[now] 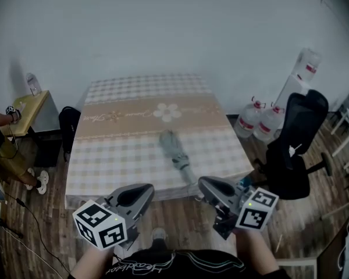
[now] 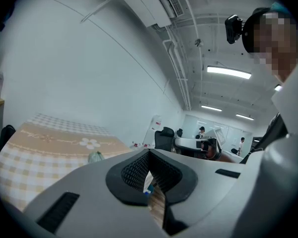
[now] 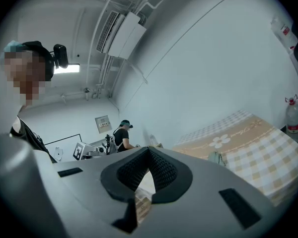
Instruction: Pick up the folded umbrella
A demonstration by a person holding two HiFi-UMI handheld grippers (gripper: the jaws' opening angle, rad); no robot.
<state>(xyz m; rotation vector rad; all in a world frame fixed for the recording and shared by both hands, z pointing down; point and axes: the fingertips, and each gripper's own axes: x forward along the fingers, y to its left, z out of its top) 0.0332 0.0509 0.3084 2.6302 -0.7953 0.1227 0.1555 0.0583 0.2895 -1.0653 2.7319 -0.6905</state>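
While head view shows whole umbrella [image 1: 175, 150], gripper views just part

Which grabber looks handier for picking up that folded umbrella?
Right, probably. The umbrella has its near end just ahead of the right gripper; the left gripper sits further off sideways. Both are shut.

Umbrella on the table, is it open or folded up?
Folded. The umbrella lies flat on the checked tablecloth as a slim grey bundle, canopy not spread.
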